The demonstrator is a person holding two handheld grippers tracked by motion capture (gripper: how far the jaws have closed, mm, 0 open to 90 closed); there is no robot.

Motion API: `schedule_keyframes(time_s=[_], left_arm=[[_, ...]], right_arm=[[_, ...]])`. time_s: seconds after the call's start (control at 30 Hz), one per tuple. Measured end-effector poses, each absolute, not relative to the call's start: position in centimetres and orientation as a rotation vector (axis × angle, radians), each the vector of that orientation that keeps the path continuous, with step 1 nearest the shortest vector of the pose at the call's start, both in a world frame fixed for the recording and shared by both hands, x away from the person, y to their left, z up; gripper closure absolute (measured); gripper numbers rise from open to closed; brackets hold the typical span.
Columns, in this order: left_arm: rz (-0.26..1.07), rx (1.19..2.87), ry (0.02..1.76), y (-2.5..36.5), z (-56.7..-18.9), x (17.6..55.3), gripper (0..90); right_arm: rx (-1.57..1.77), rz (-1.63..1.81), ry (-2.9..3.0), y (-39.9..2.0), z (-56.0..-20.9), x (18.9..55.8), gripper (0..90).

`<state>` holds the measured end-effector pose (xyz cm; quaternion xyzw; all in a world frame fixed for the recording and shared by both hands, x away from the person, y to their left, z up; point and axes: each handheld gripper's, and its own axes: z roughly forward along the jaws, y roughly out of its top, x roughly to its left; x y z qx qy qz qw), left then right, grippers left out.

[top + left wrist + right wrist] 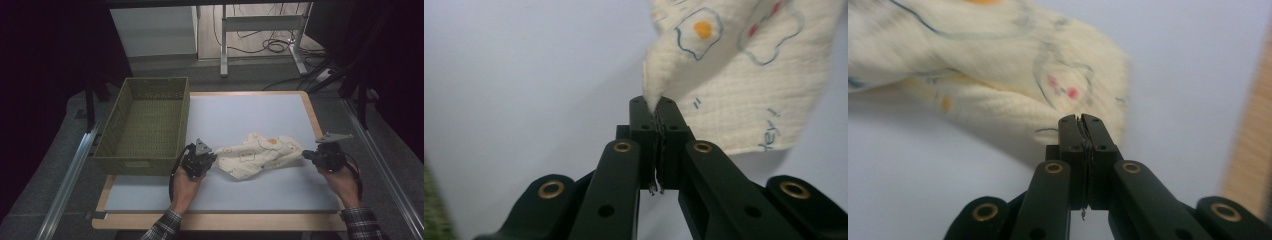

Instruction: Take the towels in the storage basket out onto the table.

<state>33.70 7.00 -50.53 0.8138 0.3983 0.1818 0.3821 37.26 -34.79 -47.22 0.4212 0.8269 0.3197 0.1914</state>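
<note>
Left gripper [212,159] clamped on a corner of the cloth [260,151], centre frame. Right gripper [306,155] jaws closed at the opposite end, probably pinching fabric; that view is blurred. Cloth's long axis runs left-right between them on the white mat [250,117]. Green basket [145,125] sits upper left, nearer the left gripper; nothing between.

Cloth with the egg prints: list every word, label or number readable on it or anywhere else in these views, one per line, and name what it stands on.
"yey!" or similar: blue handwriting on the cream cloth, near its lower edge in the left gripper view; sideways and soft, so the reading is uncertain.
Two short blue strokes beside it: marks, not letters.
Panel on the front wall of the green basket: too small to read.
Grippers and table mat: no text visible.
</note>
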Motion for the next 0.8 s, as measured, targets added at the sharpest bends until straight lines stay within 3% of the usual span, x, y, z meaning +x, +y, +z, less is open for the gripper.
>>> schedule_keyframes(time_s=[0.07,0.3,0.57,0.8], left_arm=[[0.547,2.171,1.057,6.2,-51.6,34.7,87.9],[0.526,2.202,1.094,5.9,-53.1,36.3,85.3],[0.498,2.183,1.091,6.2,-53.3,37.0,84.4],[0.512,2.177,1.084,6.1,-53.4,37.0,84.5]], right_arm=[[1.196,0.930,2.322,-34.9,-46.9,37.3,83.3],[1.127,1.027,2.389,-32.9,-46.8,35.3,76.0],[1.022,1.147,2.527,-28.8,-47.6,33.9,76.4],[0.914,1.095,2.661,-24.1,-50.8,33.8,76.5]])
